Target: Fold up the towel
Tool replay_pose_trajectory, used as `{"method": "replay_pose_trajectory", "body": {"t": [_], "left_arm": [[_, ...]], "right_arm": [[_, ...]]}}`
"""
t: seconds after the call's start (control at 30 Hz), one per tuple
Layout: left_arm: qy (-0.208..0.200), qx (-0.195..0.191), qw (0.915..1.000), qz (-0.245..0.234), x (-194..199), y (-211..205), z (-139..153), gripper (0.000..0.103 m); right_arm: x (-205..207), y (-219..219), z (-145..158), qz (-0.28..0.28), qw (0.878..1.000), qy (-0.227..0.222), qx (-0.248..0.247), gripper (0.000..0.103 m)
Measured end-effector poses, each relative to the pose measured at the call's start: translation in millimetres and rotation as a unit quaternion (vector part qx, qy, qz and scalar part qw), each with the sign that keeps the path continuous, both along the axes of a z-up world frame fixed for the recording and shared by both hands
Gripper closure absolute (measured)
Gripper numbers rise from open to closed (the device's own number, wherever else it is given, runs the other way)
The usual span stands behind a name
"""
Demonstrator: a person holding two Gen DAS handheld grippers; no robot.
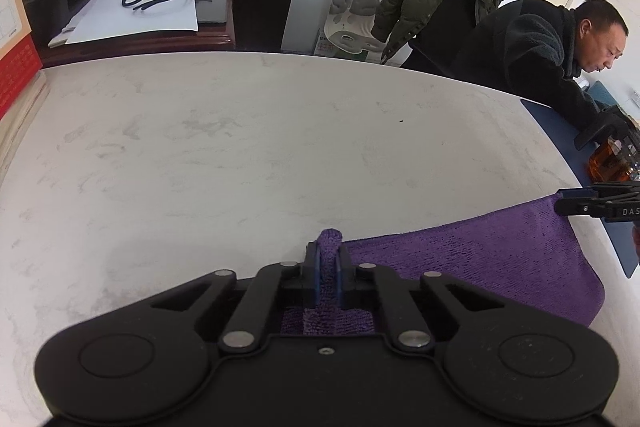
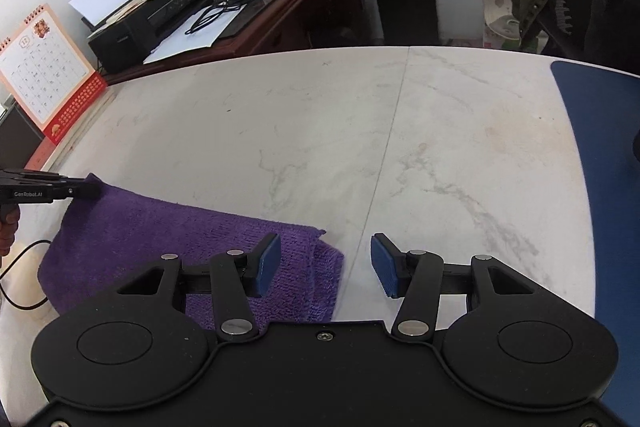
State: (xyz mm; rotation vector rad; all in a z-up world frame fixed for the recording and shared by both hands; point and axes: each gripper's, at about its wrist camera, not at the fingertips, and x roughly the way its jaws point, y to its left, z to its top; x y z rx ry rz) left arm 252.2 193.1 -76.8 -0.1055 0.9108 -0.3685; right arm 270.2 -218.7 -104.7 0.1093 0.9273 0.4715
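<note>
Currently the left gripper (image 1: 328,269) is clamped tight on a bunched corner of the purple towel (image 1: 472,267), blue pads pinching a raised tuft. Towel lies folded on the white marble table (image 1: 248,147), spreading toward 3 o'clock. Right gripper (image 2: 325,265) spread wide, holding nothing; its left pad (image 2: 267,263) hovers above the towel's (image 2: 168,239) doubled edge at 9 o'clock.

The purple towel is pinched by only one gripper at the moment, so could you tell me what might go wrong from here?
1. The left gripper pinches only a small bunch of the purple towel; a pull could slip it free.
2. The right gripper is open over the folded corner and holds nothing, so lifting now may skew the fold.
3. A black cable lies beside the towel and might snag.
</note>
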Motion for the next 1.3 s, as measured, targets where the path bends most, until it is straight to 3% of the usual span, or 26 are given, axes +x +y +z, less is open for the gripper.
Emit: {"method": "replay_pose_trajectory", "body": {"t": [0.1,0.23,0.3,0.63,1.07,1.3], "left_arm": [[-0.007,-0.011,0.9999,-0.002,-2,0,5,0.097],[-0.011,-0.039,0.9991,0.005,-6,4,12,0.098],[-0.015,-0.047,0.9988,0.007,-10,5,16,0.098],[-0.032,-0.112,0.9928,0.031,-51,22,44,0.099],[-0.036,-0.192,0.9789,0.059,-134,52,94,0.099],[-0.02,-0.195,0.9779,0.074,-133,55,72,0.099]], "right_arm": [[4,11,-1,0.032,0.999,-0.006,-0.021,0.064],[0,24,-1,0.072,0.996,-0.023,-0.046,0.089],[-3,29,4,0.084,0.995,-0.035,-0.049,0.095],[-38,25,42,0.11,0.991,-0.074,-0.012,0.096],[-94,-13,92,0.114,0.988,-0.044,0.096,0.096],[-107,-22,90,0.11,0.989,-0.025,0.097,0.096]]}}
